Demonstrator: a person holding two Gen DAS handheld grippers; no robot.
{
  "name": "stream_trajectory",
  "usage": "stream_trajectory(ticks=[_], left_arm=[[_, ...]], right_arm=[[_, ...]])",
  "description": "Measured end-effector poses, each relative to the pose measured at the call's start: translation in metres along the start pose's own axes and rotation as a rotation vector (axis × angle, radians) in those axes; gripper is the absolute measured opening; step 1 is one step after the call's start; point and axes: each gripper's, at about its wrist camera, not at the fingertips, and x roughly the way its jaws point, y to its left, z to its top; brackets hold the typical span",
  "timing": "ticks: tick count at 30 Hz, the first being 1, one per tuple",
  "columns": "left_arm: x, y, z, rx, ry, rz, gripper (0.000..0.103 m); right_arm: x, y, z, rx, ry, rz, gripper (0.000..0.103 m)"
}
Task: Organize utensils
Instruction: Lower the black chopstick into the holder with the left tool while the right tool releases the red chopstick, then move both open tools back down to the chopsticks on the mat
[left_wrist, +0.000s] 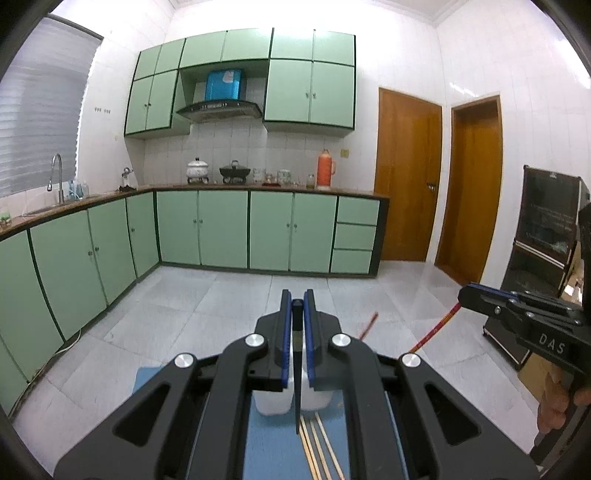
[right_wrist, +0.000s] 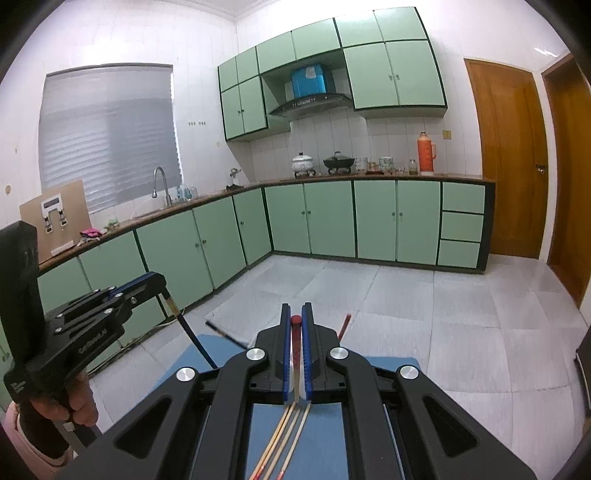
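While both grippers are lifted above the blue mat (right_wrist: 391, 363), each one already has a chopstick. The left gripper (left_wrist: 297, 301) has its jaws closed tight on a black chopstick (left_wrist: 297, 406), which hangs down with its tip over the mat. The right gripper (right_wrist: 296, 314) is closed in the same way on a red-topped chopstick (right_wrist: 295, 325). Under the grippers several loose chopsticks (right_wrist: 291, 428) lie side by side on the mat, not yet collected. A white container (left_wrist: 271, 402) stands just behind the left jaws; I think the chopsticks must go there, but it is mostly hidden. One more red chopstick (right_wrist: 344, 326) is a little farther away. So I judge the task is in its early part: two pieces are picked up, none visibly put away. Far behind are green kitchen cabinets (right_wrist: 325, 218).
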Motion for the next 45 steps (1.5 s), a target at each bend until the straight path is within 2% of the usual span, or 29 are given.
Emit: stream_trajectory(ticks=[12, 19, 24, 28, 32, 41, 42, 43, 44, 45], left_arm=[[0.031, -0.003, 0.047, 0.000, -0.107, 0.011, 0.005], [0.068, -0.005, 0.048, 0.009, -0.143, 0.034, 0.005], [0.107, 0.000, 0.030, -0.006, -0.093, 0.045, 0.005], [0.132, 0.005, 0.007, -0.016, -0.016, 0.043, 0.006], [0.143, 0.013, -0.012, -0.005, 0.047, 0.047, 0.006], [0.145, 0.026, -0.039, 0.011, 0.133, 0.044, 0.007], [0.144, 0.027, -0.040, 0.011, 0.135, 0.044, 0.010], [0.140, 0.029, -0.042, 0.008, 0.137, 0.043, 0.018], [0.135, 0.031, -0.043, 0.001, 0.133, 0.043, 0.022], [0.129, 0.034, -0.043, -0.007, 0.124, 0.047, 0.031]], right_arm=[[0.027, -0.004, 0.036, -0.005, -0.046, -0.028, 0.005], [0.064, -0.011, 0.040, 0.002, -0.021, -0.051, 0.005], [0.096, -0.021, 0.028, 0.038, 0.022, -0.044, 0.005], [0.114, -0.022, 0.015, 0.034, 0.055, -0.038, 0.005], [0.125, -0.024, 0.003, 0.045, 0.085, -0.030, 0.005], [0.136, -0.026, -0.021, 0.045, 0.154, 0.016, 0.006], [0.134, -0.026, -0.024, 0.041, 0.154, 0.017, 0.006], [0.130, -0.025, -0.026, 0.040, 0.148, 0.013, 0.006], [0.127, -0.025, -0.026, 0.041, 0.143, 0.009, 0.009], [0.121, -0.027, -0.028, 0.043, 0.134, 0.002, 0.012]])
